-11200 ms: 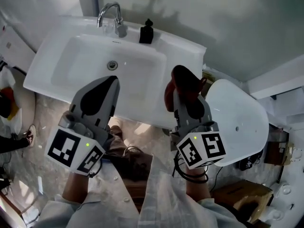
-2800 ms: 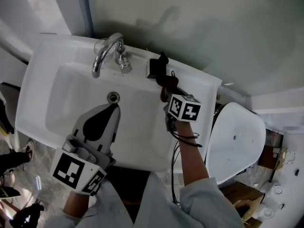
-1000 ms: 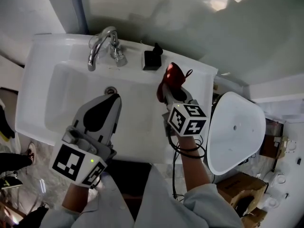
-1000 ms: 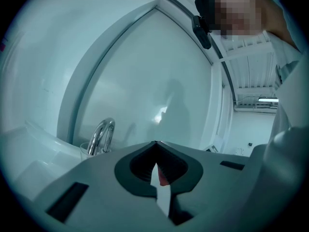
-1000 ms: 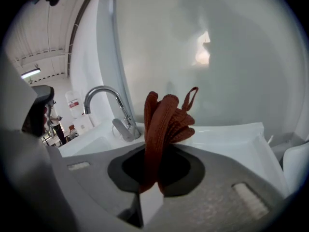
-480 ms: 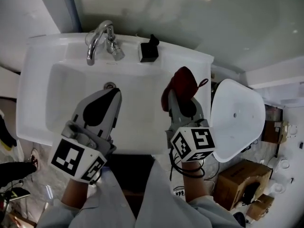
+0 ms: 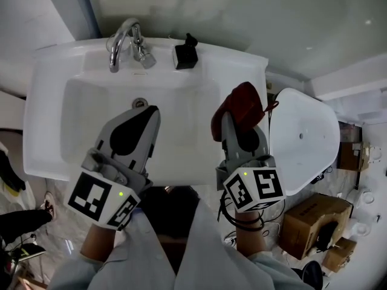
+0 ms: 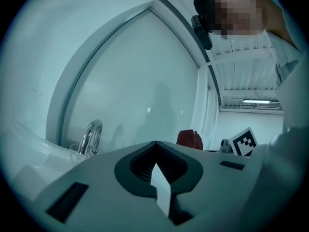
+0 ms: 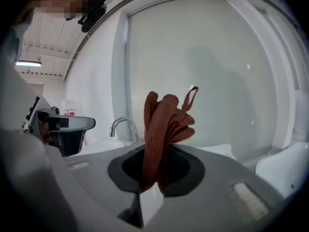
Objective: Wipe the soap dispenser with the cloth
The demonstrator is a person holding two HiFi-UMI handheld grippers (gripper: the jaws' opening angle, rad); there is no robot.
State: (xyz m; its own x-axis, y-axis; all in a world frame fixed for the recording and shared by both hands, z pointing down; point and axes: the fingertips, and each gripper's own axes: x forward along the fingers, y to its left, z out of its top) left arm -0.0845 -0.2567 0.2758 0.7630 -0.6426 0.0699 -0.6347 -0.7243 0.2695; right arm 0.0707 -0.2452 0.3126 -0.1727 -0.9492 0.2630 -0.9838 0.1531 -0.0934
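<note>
The black soap dispenser (image 7: 185, 52) stands on the back ledge of the white sink (image 7: 54, 77), just right of the chrome tap (image 7: 124, 41). My right gripper (image 7: 236, 115) is shut on a red-brown cloth (image 7: 243, 104) (image 9: 161, 132), held over the sink's right rim, well short of the dispenser. The cloth sticks up bunched from between the jaws, with a small loop at its top. My left gripper (image 7: 145, 116) hovers over the basin near the drain (image 7: 139, 103), shut with nothing in it. The dispenser is hidden in both gripper views.
A white toilet lid (image 7: 305, 138) sits right of the sink. Cardboard boxes (image 7: 314, 219) lie on the floor at lower right. A clear glass (image 8: 76, 153) stands by the tap (image 8: 91, 135). A pale wall rises behind the sink.
My right gripper has drawn back from the soap dispenser toward me with the cloth still in it. The left gripper has stayed over the basin.
</note>
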